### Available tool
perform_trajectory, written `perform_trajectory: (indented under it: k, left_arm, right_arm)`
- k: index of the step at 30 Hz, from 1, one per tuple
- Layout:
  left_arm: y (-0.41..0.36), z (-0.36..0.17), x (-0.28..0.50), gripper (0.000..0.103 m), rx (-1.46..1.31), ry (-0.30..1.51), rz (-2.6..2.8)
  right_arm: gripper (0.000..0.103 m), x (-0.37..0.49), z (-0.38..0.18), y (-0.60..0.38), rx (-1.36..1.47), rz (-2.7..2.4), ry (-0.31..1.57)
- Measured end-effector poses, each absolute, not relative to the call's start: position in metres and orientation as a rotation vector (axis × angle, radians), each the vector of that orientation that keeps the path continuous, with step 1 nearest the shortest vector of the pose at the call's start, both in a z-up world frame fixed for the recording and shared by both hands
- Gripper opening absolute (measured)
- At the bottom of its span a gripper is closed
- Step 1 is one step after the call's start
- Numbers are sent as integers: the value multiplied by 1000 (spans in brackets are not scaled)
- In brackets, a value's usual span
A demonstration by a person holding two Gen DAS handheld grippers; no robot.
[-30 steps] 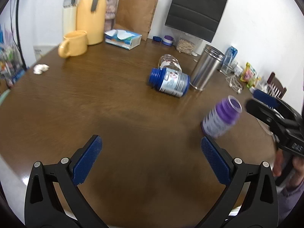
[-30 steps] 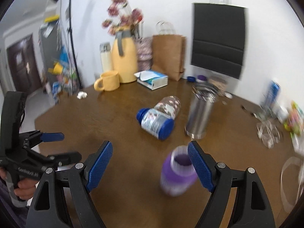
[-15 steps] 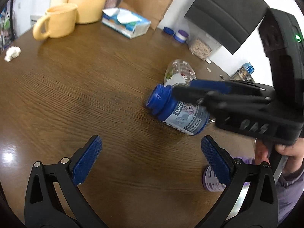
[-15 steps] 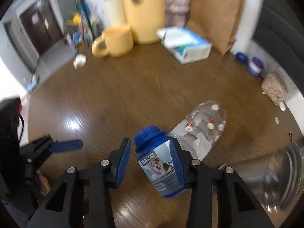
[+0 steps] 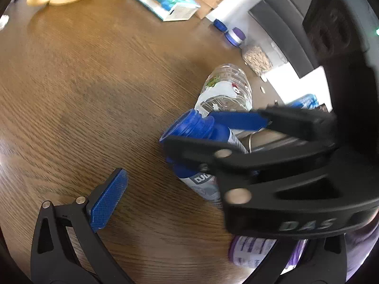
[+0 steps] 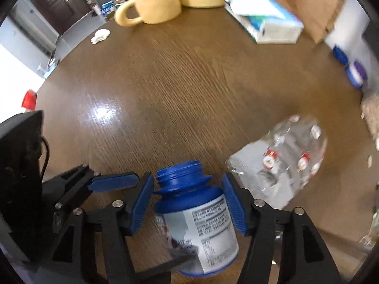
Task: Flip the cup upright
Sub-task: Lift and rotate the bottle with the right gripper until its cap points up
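Observation:
A blue jar (image 6: 199,215) with a white label and an open mouth lies on the brown table (image 6: 189,90). My right gripper (image 6: 188,203) is shut on it, one blue pad on each side of its shoulder. In the left wrist view the same jar (image 5: 196,127) shows under the right gripper's black frame, which crosses the picture. My left gripper (image 5: 189,201) is open and holds nothing. It sits just short of the jar; one finger (image 5: 109,201) shows, the other is hidden. A clear printed cup (image 6: 281,161) lies on its side beside the jar.
A purple jar (image 5: 253,250) stands under the right gripper's frame. At the far edge are a yellow mug (image 6: 154,4), a tissue box (image 6: 267,23) and a brown paper bag (image 6: 312,4). A steel canister (image 5: 260,139) is mostly hidden behind the right gripper.
Both grippers have moved in closer to the blue jar. The right gripper's pads stay around it, and its frame now blocks more of the left wrist view.

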State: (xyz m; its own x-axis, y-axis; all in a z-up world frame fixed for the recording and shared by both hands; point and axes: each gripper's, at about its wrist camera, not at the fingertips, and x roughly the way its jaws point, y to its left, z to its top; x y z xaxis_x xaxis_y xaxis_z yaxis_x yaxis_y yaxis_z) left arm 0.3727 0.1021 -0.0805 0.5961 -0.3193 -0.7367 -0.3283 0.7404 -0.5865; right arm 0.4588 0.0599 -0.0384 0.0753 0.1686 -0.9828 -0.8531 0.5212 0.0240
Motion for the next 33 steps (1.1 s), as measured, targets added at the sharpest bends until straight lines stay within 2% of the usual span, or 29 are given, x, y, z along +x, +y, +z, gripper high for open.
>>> perform_trajectory:
  k: [9,12,13,15,16,17,23,33]
  left_arm:
    - [112,-80,366,99,-831,942,-4]
    - [114,-77,363,101,-776,926,-34]
    - [114,-73,362,98,-733,905,-44]
    - [109,-67,361,85,-634,869,-78]
    - [105,-65,361,69,-596,861,-100]
    - [103,-65,364,61,-565,864,-125]
    - [101,-57,346,61,-533,783,-198]
    - [87,-66,313,61,-307,813,-245]
  right_arm:
    - [67,459,-26,45,-465,854,1241]
    - [67,452,-13,39,-373,863,1192]
    - [67,449,-7,37,-339,881,1174]
    - [67,436,1,36,-309,895,1124]
    - [66,428,5,36,-304,898,1091]
    - [66,420,9,34,-310,869,1054]
    - [65,363,17,20,-308,787,775]
    - [65,339,-5,-1,-175,860,759]
